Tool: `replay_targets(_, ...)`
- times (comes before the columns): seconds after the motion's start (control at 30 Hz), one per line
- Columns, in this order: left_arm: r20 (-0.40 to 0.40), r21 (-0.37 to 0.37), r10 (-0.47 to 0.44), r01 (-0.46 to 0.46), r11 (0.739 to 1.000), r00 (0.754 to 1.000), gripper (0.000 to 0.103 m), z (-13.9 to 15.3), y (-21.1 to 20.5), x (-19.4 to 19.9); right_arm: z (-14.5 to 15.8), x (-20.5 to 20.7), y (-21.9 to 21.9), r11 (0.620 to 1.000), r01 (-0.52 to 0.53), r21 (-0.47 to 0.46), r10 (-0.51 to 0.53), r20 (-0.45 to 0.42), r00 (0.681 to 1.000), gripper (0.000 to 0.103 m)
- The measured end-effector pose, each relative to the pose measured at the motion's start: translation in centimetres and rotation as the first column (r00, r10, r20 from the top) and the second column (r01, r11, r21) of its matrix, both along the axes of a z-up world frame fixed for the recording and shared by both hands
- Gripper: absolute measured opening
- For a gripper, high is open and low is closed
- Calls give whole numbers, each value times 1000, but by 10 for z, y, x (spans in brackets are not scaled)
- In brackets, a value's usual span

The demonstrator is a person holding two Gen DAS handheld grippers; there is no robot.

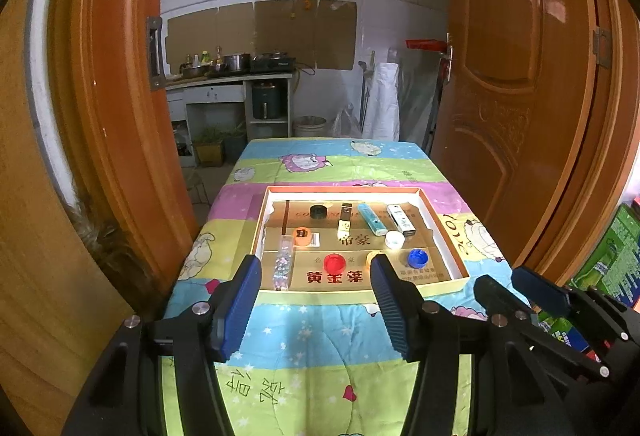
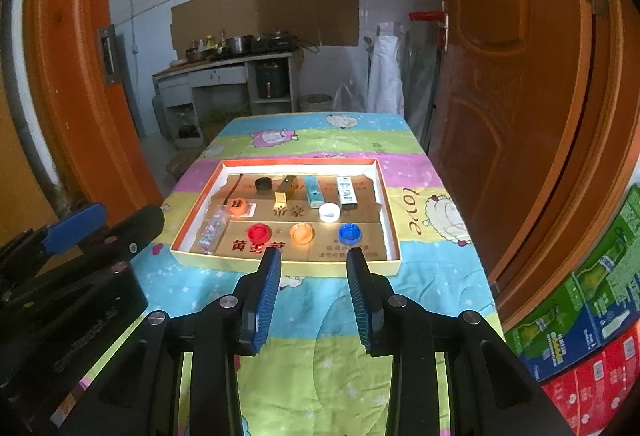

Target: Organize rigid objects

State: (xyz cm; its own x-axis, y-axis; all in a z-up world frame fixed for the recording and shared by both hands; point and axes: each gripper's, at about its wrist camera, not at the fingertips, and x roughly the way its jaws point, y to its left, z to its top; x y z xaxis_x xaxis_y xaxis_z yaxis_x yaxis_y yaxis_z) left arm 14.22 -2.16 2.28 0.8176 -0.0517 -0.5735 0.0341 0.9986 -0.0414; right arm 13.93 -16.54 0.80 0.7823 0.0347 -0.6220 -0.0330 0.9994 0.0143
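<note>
Both tongs wide apart and holding nothing, above the quilted table before the tray.

The left gripper [image 1: 316, 268] and right gripper [image 2: 314, 262] hover short of the shallow tray [image 2: 390, 196]. Inside, nearest: red cap [image 2: 258, 233], orange cap [image 2: 301, 233], blue cap [image 2: 350, 233]; then a white cap [image 2: 329, 212]; farthest, a black cap [image 2: 263, 183] and small boxes.

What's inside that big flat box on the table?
The box holds bottle caps: red, orange, blue, white. Behind them lie small packets and a black cap. Cardboard lining hides the box's bottom.
</note>
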Motion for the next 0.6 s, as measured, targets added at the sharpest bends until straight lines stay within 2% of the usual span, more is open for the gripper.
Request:
replay_targets(0.23, 10, 21, 23, -24, 1000, 1000, 56, 3, 0, -9, 2, -10, 2, 1000, 20, -10, -20, 13, 1000, 35)
replay_targets(0.6, -4, 15, 12, -12, 1000, 1000, 56, 4, -1, -22, 6, -21, 4, 1000, 17, -17, -17, 28, 999, 35)
